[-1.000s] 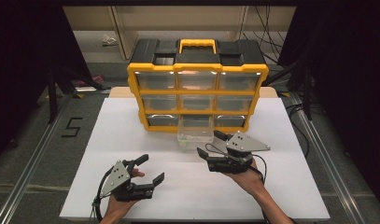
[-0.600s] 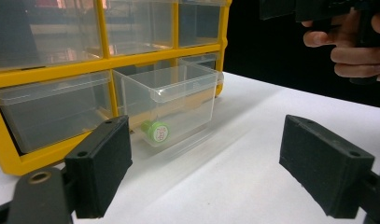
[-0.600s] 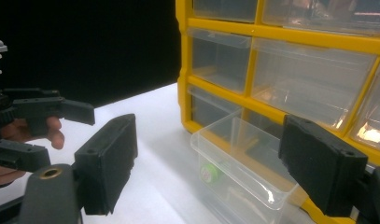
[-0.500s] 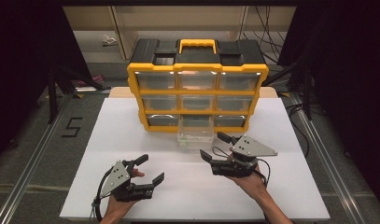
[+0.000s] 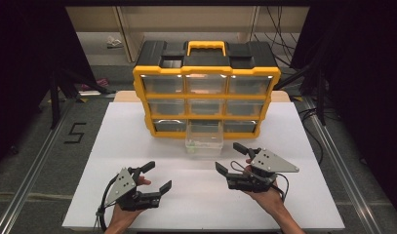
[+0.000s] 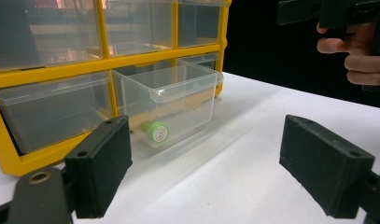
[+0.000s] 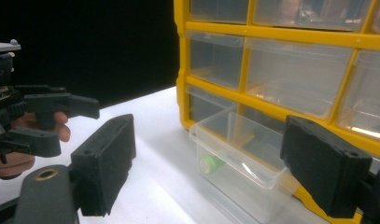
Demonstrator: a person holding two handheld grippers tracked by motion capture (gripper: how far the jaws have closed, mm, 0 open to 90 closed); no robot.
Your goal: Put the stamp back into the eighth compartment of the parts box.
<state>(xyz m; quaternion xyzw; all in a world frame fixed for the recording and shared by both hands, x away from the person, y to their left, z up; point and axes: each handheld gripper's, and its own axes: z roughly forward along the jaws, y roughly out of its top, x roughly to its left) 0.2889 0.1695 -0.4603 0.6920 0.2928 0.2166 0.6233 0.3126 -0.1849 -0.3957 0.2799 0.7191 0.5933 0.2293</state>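
Clear drawer (image 5: 204,140) pulled out from bottom-middle slot of yellow organizer (image 5: 206,90), frame centre, long axis toward person; green cylinder (image 6: 156,131) inside. Right gripper (image 5: 231,160), jaws spread, empty, nearer, lower right. Left gripper (image 5: 157,176), also spread, empty, lower left. Bare worktop (image 5: 137,136) between.

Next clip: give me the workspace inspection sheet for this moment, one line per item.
Surface: white table, bare apart from the cabinet and grippers.
Job's things: yellow drawer cabinet; bottom middle clear drawer pulled out, holding a small green capped item.
Clutter: nothing seen.
Grippers: left gripper and right gripper both open, empty, near the front edge.
Cables: one trails from the left gripper; others hang behind the cabinet.
Surroundings: dark curtains, grey floor marked 5.
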